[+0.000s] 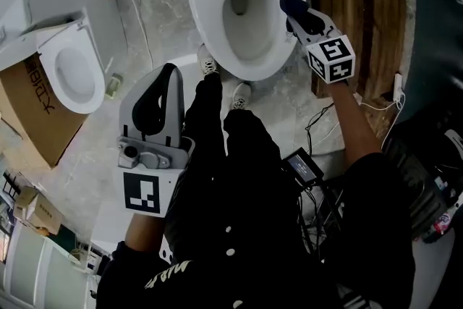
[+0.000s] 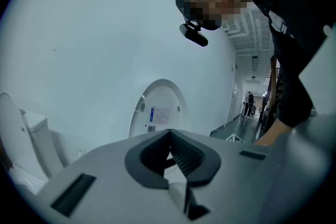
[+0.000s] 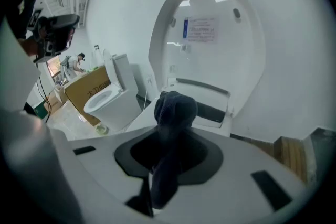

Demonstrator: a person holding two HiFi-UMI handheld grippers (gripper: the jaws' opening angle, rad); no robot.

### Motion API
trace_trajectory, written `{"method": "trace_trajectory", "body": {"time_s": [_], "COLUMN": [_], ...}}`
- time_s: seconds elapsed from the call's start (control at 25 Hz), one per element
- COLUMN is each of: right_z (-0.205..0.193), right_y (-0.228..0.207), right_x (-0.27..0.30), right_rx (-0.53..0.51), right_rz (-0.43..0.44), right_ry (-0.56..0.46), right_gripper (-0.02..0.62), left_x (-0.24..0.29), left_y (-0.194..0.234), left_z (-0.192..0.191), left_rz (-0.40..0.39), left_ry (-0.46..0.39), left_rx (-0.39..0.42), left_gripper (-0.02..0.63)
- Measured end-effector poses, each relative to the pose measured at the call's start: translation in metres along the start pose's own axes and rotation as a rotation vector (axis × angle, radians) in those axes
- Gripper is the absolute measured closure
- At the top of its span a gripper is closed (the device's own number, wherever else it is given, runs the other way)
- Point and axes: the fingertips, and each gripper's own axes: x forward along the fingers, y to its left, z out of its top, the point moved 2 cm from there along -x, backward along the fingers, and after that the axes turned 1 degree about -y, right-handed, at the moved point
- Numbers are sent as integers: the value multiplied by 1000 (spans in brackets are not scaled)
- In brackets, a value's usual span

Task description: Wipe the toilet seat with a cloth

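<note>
the toilet seat [image 1: 208,25] rings the bowl, its long axis running away from the person. the dark cloth [image 1: 292,3], pinched in the right gripper [image 1: 299,17], sits at the seat's right rim. the left gripper [image 1: 165,87], closed and empty, hangs well back.

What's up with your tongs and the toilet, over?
Right tongs shut on cloth, over toilet seat, right rim. Left tongs shut, empty, held back. Lid up, nothing blocking.

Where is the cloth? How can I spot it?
In the head view, find the bigger white toilet at top middle. Over its right rim, the right gripper pinches the cloth. It is the only dark blue, bunched thing among hard white ones.
</note>
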Motion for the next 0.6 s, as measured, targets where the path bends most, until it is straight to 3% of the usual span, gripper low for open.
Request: {"method": "trace_trajectory", "body": {"time_s": [0.2,0.6], "right_z": [38,130], "right_y": [-3,-10], "right_x": [-96,-292], "right_rx": [44,-47], "right_rz": [-79,-372], "right_ry": [-119,-409], "right_gripper": [508,509], "left_x": [-16,-63], "left_y": [-5,8], "left_z": [42,129], "left_rz": [3,84], "left_ry": [-44,-154], "left_rx": [51,155], "left_gripper": [597,597]}}
